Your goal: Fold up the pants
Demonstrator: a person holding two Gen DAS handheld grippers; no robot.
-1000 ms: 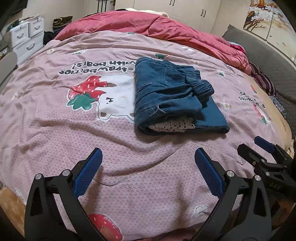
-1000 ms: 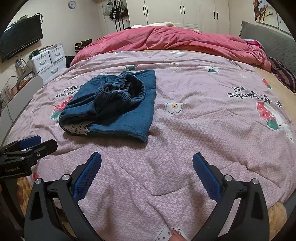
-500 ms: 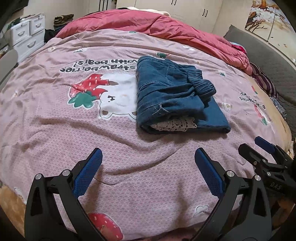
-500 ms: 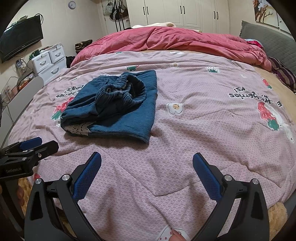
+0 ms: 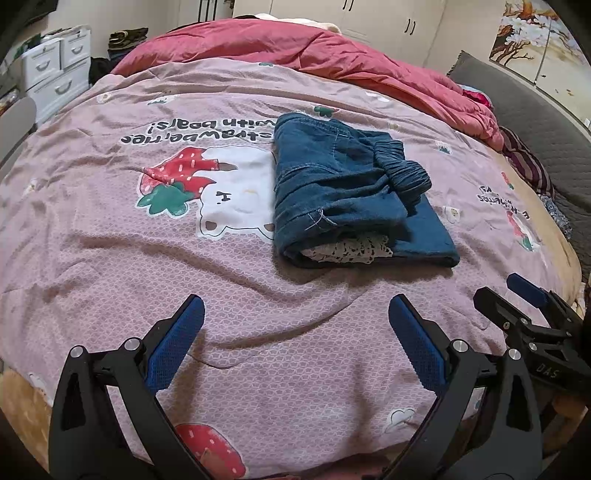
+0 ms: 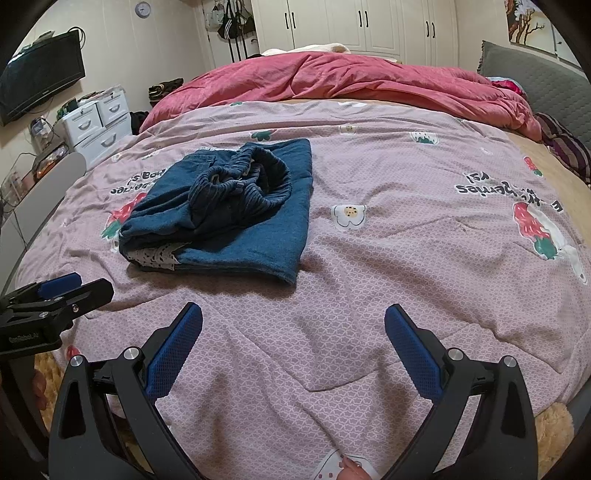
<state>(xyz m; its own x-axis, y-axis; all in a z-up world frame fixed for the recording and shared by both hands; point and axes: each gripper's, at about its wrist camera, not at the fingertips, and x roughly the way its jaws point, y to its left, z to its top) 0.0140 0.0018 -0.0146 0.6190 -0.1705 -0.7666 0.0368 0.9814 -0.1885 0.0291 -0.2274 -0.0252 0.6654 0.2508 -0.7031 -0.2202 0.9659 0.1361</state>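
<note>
While the pants point(image 5: 347, 192) lie folded in a bundle on the bed point(image 5: 110, 221), both views have crept slightly nearer; left tongs point(image 5: 295, 325) and right tongs point(image 6: 293, 325) hang wide and empty, so folding looks finished.

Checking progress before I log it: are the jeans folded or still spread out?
Folded: the jeans lie as a compact stacked bundle on the bedspread, elastic waistband on top.

Place: I'm looking into a home bedroom.
Bed: pink strawberry-print quilt point(image 6: 406, 258) with a red duvet point(image 6: 351, 81) bunched behind it.
Storage: white wardrobe doors point(image 6: 362, 22) and a white drawer unit point(image 6: 98, 118).
Wall: a television point(image 6: 40, 88) and a clock point(image 6: 142, 8).
</note>
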